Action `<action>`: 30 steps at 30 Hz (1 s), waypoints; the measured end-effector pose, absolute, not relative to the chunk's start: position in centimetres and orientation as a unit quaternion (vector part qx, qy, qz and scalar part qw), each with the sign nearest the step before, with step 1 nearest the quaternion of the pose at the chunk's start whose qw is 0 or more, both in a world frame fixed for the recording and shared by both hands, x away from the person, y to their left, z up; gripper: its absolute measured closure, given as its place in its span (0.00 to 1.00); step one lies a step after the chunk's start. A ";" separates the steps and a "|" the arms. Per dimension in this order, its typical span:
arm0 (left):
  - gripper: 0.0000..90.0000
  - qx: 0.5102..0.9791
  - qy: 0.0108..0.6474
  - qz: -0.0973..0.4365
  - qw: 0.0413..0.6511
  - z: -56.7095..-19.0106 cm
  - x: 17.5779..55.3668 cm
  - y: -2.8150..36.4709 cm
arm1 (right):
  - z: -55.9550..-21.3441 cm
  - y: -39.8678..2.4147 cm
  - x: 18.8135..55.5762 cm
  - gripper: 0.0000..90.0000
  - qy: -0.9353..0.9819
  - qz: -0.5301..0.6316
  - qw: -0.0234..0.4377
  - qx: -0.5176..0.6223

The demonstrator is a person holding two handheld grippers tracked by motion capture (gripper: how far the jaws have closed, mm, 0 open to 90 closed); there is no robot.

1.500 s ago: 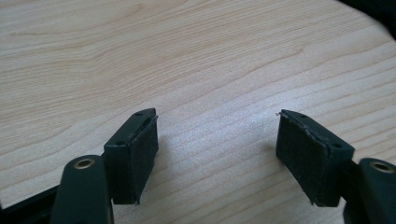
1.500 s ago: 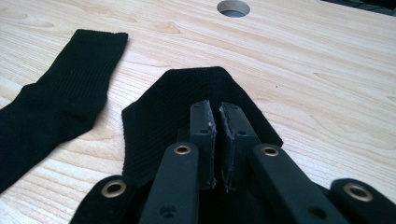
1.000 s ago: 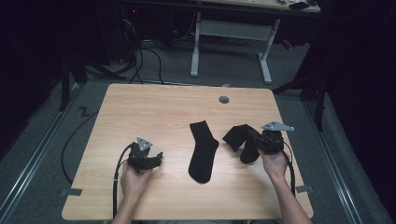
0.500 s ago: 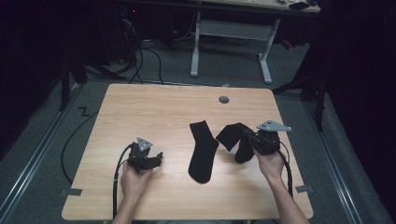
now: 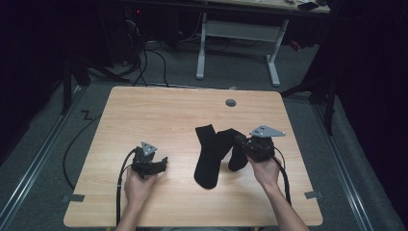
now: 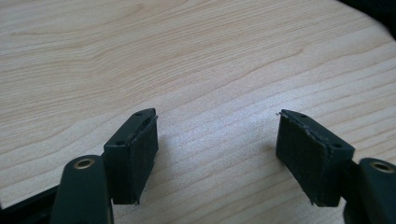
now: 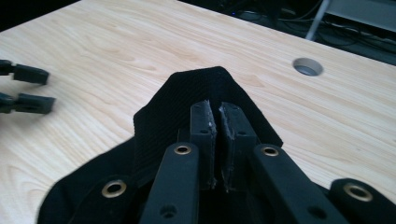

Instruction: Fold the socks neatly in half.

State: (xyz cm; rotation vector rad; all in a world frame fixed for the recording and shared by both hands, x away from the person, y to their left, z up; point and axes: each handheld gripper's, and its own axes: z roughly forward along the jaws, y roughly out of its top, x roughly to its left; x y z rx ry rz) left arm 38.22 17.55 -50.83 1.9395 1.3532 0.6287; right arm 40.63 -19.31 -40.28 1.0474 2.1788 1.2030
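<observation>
A light wooden table stands on grey carpet, with a round cable hole near its far edge. Behind it sits a second desk on a white frame, and loose black cables tangle on the floor to the frame's left. Strips of grey tape mark the carpet by the near corners, and a metal rail runs alongside the left
</observation>
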 end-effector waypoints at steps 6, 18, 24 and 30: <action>0.33 0.745 0.520 0.242 0.340 -50.8 38.2 17.6 | -40.4 -17.4 40.0 0.94 0.793 0.440 0.208 0.366; 0.33 0.745 0.520 0.242 0.340 -50.8 38.2 17.6 | -41.0 -14.5 39.8 0.94 0.800 0.446 0.185 0.356; 0.33 0.746 0.520 0.242 0.340 -50.8 38.2 17.6 | -41.3 -13.6 39.6 0.94 0.803 0.446 0.179 0.353; 0.33 0.746 0.520 0.242 0.340 -50.8 38.2 17.6 | -42.0 -12.8 39.7 0.94 0.805 0.442 0.173 0.355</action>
